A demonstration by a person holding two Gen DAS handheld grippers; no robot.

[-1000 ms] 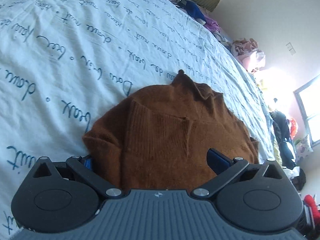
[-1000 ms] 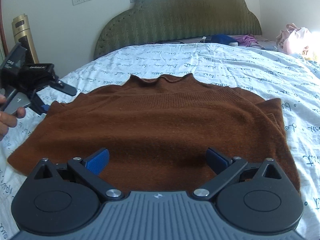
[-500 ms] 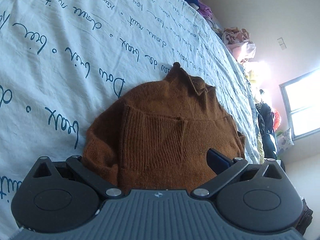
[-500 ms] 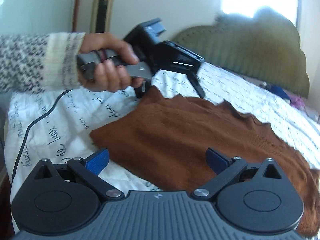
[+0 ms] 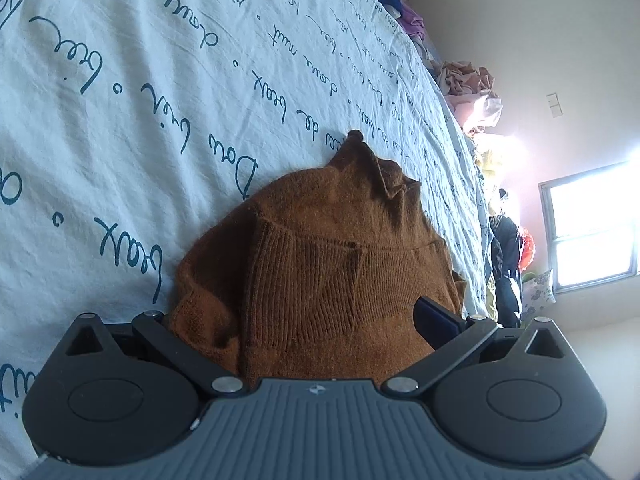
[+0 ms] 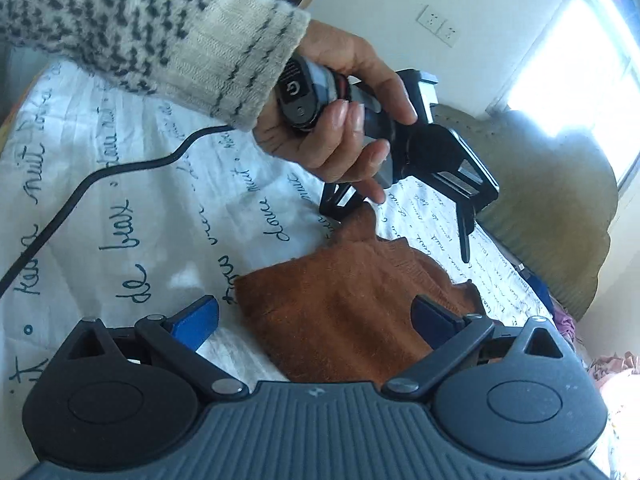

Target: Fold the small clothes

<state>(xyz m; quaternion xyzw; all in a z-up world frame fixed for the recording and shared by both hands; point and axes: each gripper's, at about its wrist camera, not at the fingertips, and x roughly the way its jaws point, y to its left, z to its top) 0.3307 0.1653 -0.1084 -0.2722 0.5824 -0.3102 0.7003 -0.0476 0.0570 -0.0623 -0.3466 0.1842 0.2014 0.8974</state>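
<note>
A rust-brown knit sweater (image 5: 320,280) lies on the white bed sheet (image 5: 160,80) with blue script. My left gripper (image 5: 296,316) is open at the sweater's near edge. Its right blue pad (image 5: 436,322) shows, while a fold of knit hides the left one. In the right wrist view a corner of the sweater (image 6: 352,304) lies between the wide-apart blue pads of my open right gripper (image 6: 316,316). Beyond it a hand (image 6: 344,136) in a patterned sleeve holds the left gripper (image 6: 400,232) low over the sweater's far corner.
A black cable (image 6: 100,172) runs across the sheet at the left. A green padded headboard (image 6: 552,208) stands behind. Piled clothes (image 5: 472,92) lie along the bed's far edge, near a bright window (image 5: 592,224).
The right gripper has swung left, from facing the whole sweater to facing one corner and the left gripper. The left gripper moved closer to the sweater's edge, and the knit now covers its left pad.
</note>
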